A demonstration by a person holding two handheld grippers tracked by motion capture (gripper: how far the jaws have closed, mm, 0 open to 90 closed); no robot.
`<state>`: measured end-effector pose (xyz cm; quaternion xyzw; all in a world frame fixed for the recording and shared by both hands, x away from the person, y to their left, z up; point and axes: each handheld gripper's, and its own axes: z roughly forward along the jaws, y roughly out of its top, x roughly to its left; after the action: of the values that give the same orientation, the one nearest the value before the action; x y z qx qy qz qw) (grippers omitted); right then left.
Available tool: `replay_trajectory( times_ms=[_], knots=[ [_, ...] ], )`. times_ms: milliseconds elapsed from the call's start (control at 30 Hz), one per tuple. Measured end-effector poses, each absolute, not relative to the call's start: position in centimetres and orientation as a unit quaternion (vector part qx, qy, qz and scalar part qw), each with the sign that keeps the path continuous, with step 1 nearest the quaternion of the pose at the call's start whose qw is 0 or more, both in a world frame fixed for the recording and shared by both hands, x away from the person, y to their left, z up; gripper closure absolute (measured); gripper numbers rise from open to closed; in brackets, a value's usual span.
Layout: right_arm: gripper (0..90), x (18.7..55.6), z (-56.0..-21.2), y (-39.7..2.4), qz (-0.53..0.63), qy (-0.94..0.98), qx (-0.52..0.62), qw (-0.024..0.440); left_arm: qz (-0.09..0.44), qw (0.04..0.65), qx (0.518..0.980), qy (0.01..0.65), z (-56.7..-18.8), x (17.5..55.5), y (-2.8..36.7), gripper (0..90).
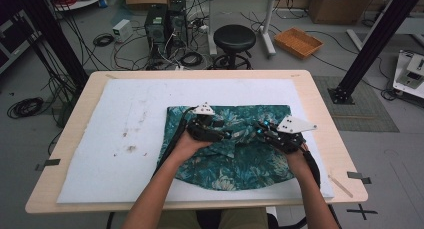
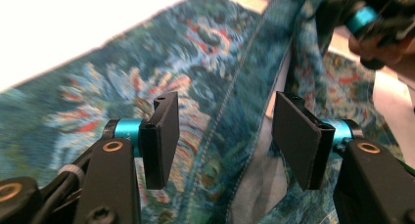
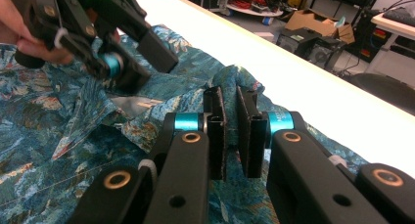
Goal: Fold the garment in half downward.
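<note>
Two grippers over teal floral shirt [image 1: 235, 144] on white mat [image 1: 125, 134], left jaws apart, right jaws nearly together, empty.

Room, as recorded: a light wooden table [image 1: 320, 114] carried a white foam mat [image 1: 125, 139]. Beyond it the grey floor [image 1: 300, 64] held a black round stool [image 1: 234, 38], computer towers [image 1: 165, 21] amid tangled cables [image 1: 125, 54], an orange basket [image 1: 298, 42] and cardboard boxes [image 1: 340, 4]. Black frame posts [image 1: 375, 39] stood at either side. A green mat [image 1: 362, 106] lay right of the table.
</note>
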<state>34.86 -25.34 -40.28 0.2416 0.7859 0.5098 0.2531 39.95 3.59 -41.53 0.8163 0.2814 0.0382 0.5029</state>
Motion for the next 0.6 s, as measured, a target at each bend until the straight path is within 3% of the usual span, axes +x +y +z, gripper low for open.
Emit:
replay_trajectory(
  times_ms=[33,67,100,133,300,433,467,500,600],
  knots=[
    [84.6,34.8,-40.3,-25.4,0.509,0.786,0.244,0.252,0.038,0.495,0.823,0.277,-41.6,39.9,3.5,48.2],
    [84.6,34.9,-40.3,-25.4,0.511,0.786,0.243,0.25,0.04,0.486,0.828,0.276,-41.7,39.8,3.4,68.5],
    [84.6,34.9,-40.3,-25.4,0.511,0.786,0.243,0.25,0.046,0.476,0.834,0.274,-41.7,39.7,3.3,68.5],
    [84.5,34.9,-40.3,-25.3,0.508,0.787,0.246,0.249,0.053,0.469,0.838,0.272,-41.7,39.7,3.3,85.5],
    [83.3,35.0,-40.5,-25.3,0.494,0.796,0.249,0.247,0.092,0.484,0.83,0.263,-40.6,39.2,3.7,87.2],
    [77.0,35.3,-40.7,-25.3,0.482,0.805,0.25,0.241,0.106,0.509,0.818,0.245,-39.6,38.6,4.2,87.2],
    [67.2,35.5,-40.9,-25.2,0.47,0.812,0.248,0.24,0.107,0.515,0.815,0.242,-39.5,38.4,4.2,87.2],
    [67.2,35.5,-40.9,-25.2,0.47,0.812,0.248,0.24,0.11,0.516,0.815,0.238,-39.3,38.3,4.3,87.2],
    [44.4,36.1,-41.3,-25.1,0.449,0.825,0.253,0.232,0.116,0.518,0.816,0.229,-39.0,38.1,4.4,87.2]
  ],
)
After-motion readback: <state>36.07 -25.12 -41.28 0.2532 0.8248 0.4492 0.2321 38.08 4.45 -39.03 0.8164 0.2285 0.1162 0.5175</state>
